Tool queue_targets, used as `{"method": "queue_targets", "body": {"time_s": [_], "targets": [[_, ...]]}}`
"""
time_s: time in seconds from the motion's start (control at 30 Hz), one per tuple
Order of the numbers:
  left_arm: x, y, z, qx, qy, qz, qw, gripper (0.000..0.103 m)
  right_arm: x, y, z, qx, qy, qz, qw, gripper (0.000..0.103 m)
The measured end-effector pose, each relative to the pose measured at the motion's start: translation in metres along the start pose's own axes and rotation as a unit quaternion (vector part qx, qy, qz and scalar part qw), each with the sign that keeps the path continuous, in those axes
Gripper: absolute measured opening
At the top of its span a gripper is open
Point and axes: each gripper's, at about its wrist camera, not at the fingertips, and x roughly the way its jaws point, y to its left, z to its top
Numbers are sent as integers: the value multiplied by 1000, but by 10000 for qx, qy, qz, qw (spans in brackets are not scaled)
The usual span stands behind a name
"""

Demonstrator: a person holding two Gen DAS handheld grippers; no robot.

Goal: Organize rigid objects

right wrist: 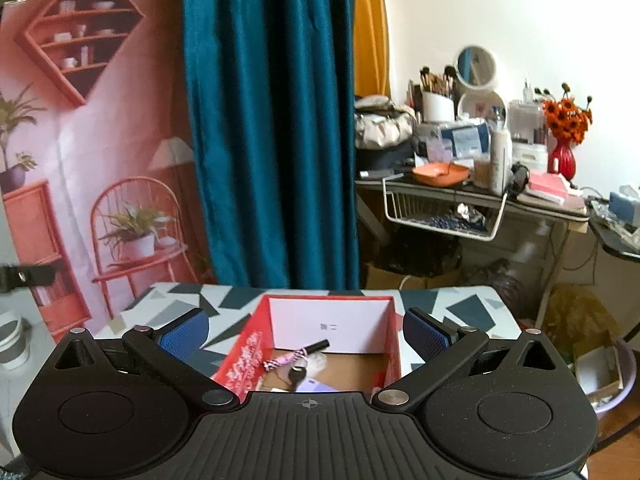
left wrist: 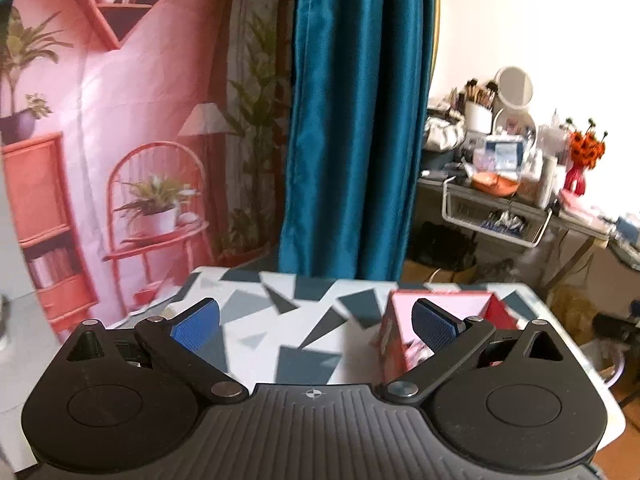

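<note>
A red open box (right wrist: 248,350) with a white inner wall stands on the table with the grey triangle cloth (right wrist: 468,308). Inside it lie a black-tipped pen with a pink striped strap (right wrist: 298,356), a key-like item and a pale card. My right gripper (right wrist: 306,330) is open and empty, hovering just above the box, with its blue pads on either side of it. In the left wrist view the same box (left wrist: 400,336) sits at the right, behind the right pad. My left gripper (left wrist: 316,318) is open and empty over bare tablecloth (left wrist: 280,312).
A teal curtain (right wrist: 268,120) and a pink printed backdrop (right wrist: 100,140) hang behind the table. At the right a cluttered desk (right wrist: 480,184) holds a mirror, brushes, an orange tray and a red vase, with a wire basket under it. A cardboard box lies on the floor at right.
</note>
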Motion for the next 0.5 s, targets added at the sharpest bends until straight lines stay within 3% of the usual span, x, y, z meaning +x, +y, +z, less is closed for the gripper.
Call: {"method": "queue_targets", "body": {"time_s": [0.5], "targets": [[-56, -5, -11, 23, -362, 371, 9987, 103, -67, 37, -1, -378, -453, -37, 9983, 103]]}}
